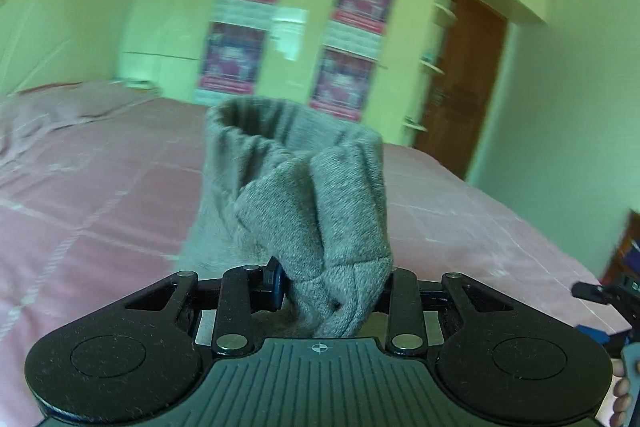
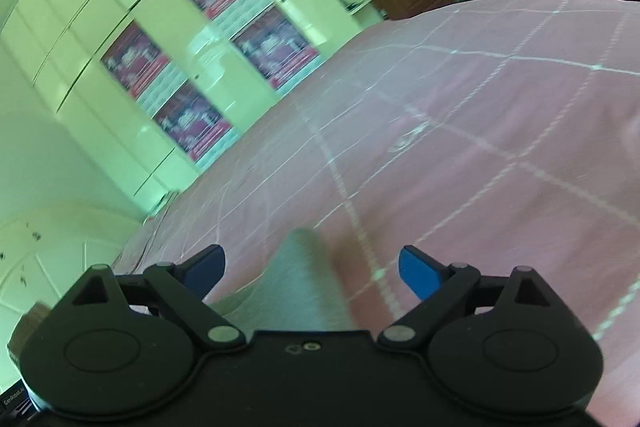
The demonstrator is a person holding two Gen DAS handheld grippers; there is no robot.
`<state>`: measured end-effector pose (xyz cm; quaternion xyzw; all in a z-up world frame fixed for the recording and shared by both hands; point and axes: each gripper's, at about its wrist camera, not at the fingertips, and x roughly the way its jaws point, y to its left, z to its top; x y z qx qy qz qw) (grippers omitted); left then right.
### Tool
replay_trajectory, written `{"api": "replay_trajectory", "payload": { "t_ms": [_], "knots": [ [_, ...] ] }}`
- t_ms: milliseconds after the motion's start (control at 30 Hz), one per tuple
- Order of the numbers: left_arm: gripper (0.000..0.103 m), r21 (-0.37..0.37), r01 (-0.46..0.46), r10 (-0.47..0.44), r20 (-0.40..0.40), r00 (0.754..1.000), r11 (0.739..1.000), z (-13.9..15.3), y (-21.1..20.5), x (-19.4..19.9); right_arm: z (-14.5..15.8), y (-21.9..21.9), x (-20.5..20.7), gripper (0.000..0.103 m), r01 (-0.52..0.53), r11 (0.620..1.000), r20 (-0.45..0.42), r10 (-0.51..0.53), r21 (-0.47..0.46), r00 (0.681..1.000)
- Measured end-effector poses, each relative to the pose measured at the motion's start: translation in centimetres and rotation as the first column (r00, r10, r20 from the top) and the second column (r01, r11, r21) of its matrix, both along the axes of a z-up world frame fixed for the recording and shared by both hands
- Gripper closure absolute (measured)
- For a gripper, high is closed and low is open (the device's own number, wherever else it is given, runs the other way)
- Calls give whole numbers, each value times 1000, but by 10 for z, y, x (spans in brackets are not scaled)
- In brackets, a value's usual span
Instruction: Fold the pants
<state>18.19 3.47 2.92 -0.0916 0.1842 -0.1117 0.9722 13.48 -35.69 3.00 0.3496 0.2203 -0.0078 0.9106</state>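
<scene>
Pants (image 1: 304,195) bunch in the closed left gripper (image 1: 332,291), lifted above the pink bed (image 1: 100,195).
Right gripper (image 2: 312,267) gapes empty, grey cloth at its 6 o'clock; the thick wad may slip and unfold.

Pants (image 1: 304,195) in left tool (image 1: 332,287), above bed (image 1: 100,195).

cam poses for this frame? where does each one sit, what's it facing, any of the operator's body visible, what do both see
Left wrist: on the left gripper, facing along the pink bed toward the wardrobe; grey pants bunched between its fingers; fingertips of a hand at the right edge.
Right wrist: on the right gripper, rolled sideways, low over the bed, jaws open, a blurred grey fold below; no body shown.
Shared: bed, postered wardrobe, brown door.
</scene>
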Motion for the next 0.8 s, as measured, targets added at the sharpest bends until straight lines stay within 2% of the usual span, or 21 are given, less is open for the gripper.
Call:
{"api": "replay_trajectory", "payload": {
  "t_ms": [33,67,100,133,200,267,333,400,467,500,567,667,800],
  "knots": [
    [68,18,61,-61,6,998,998,3,-30,0,-3,-8,-3,15,10,1000,4,-10,6,1000],
    [56,19,145,-145,7,989,989,3,-57,2,-5,-13,-7,15,20,1000,6,-20,8,1000],
    [41,-6,241,-241,-15,970,971,-2,-81,7,-7,-19,-9,15,31,999,5,-31,9,1000],
    [19,-52,316,-318,-48,947,947,-8,-104,10,-8,-23,-10,15,42,999,2,-42,14,999],
    [19,-131,373,-385,-81,919,919,-16,-126,9,-8,-34,-12,14,66,997,-3,-66,36,998],
    [19,-120,334,-347,-111,931,935,-16,-121,1,-7,-41,-19,14,50,997,20,-52,63,998],
    [19,-93,291,-300,-113,947,952,-11,-93,-10,-10,-40,-18,14,-25,993,53,19,113,998],
    [19,-23,252,-253,-119,960,968,-5,-57,-21,-14,-30,-10,14,-123,978,74,112,168,991],
    [19,61,208,-198,-132,971,976,-2,-28,-38,-21,-16,4,16,-224,944,73,213,244,974],
    [19,96,192,-178,-144,973,977,-3,-11,-43,-25,-8,11,21,-256,929,50,252,267,966],
    [19,147,174,-148,-169,974,974,-7,12,-58,-34,5,24,25,-298,906,14,309,301,951],
    [19,155,175,-136,-231,963,972,-16,26,-73,-44,21,38,30,-307,907,-74,341,290,937],
    [19,204,186,-121,-294,948,961,-27,18,-76,-50,30,57,30,-293,901,-105,341,320,934]
  ]
}}
